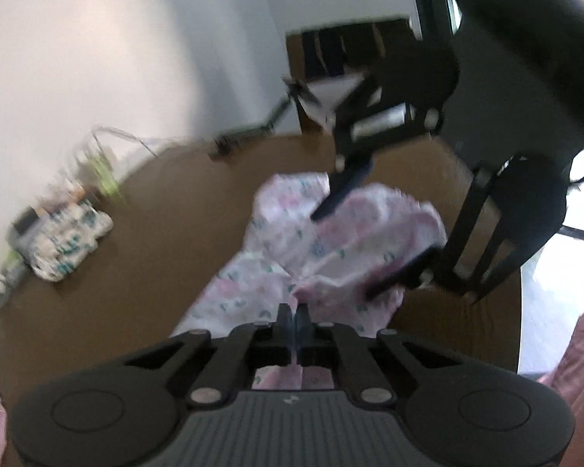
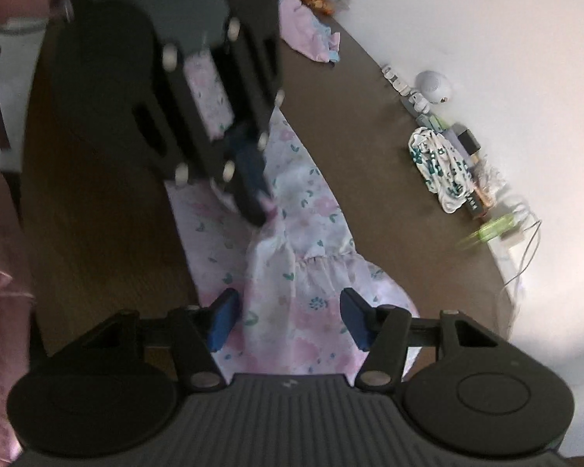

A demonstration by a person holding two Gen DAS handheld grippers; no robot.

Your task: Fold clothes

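- Between my left tongs [image 1: 294,317], a bunched fold of the soft floral garment [image 1: 276,233] is pinched, pads tight together.
- Under my right tongs [image 2: 290,321], blue pads apart, its gathered frill lies limp on the smooth brown table [image 2: 370,136].

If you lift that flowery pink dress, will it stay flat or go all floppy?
Probably floppy: the flowery dress already lies bunched and wrinkled on the table. It looks thin and light, so it would likely droop from wherever the left tool pinches it.
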